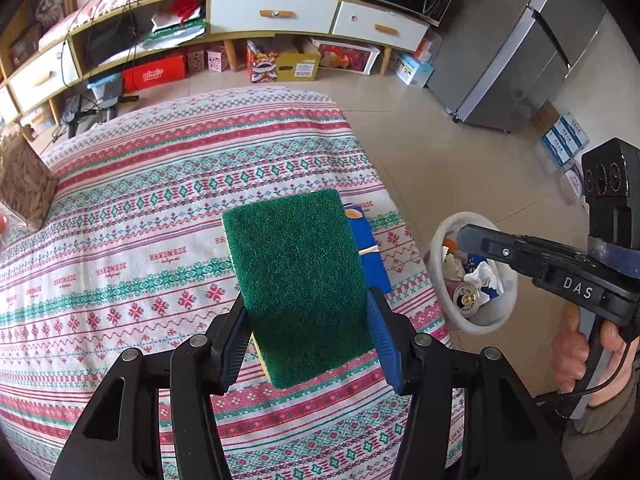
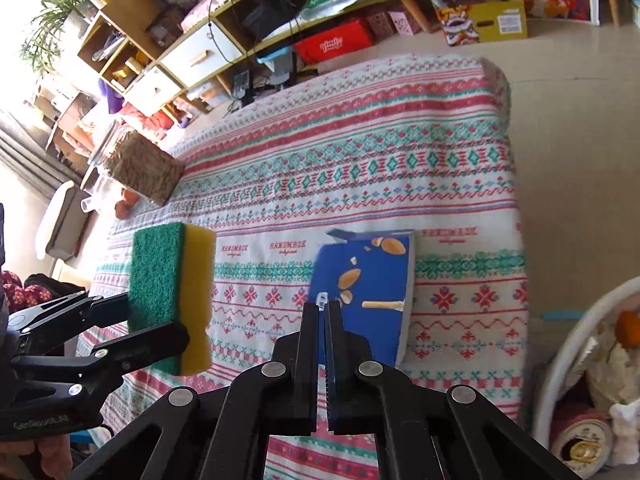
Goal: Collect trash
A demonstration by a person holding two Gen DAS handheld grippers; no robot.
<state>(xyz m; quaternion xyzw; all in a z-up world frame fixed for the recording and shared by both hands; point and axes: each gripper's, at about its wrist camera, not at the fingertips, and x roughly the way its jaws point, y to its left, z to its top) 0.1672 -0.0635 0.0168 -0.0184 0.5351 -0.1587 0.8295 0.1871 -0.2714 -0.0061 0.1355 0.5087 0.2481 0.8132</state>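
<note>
My left gripper is shut on a green and yellow sponge and holds it upright above the patterned tablecloth. In the right wrist view the sponge and left gripper appear at the left. A flat blue snack packet lies on the cloth near the table's right edge, half hidden behind the sponge. My right gripper is shut with nothing held. Its tip hangs over the white trash bin on the floor beside the table.
The bin holds crumpled paper and a drink can. A clear jar of brown sticks stands at the table's far left. Shelves, drawers and boxes line the far wall, and a grey fridge stands at the right.
</note>
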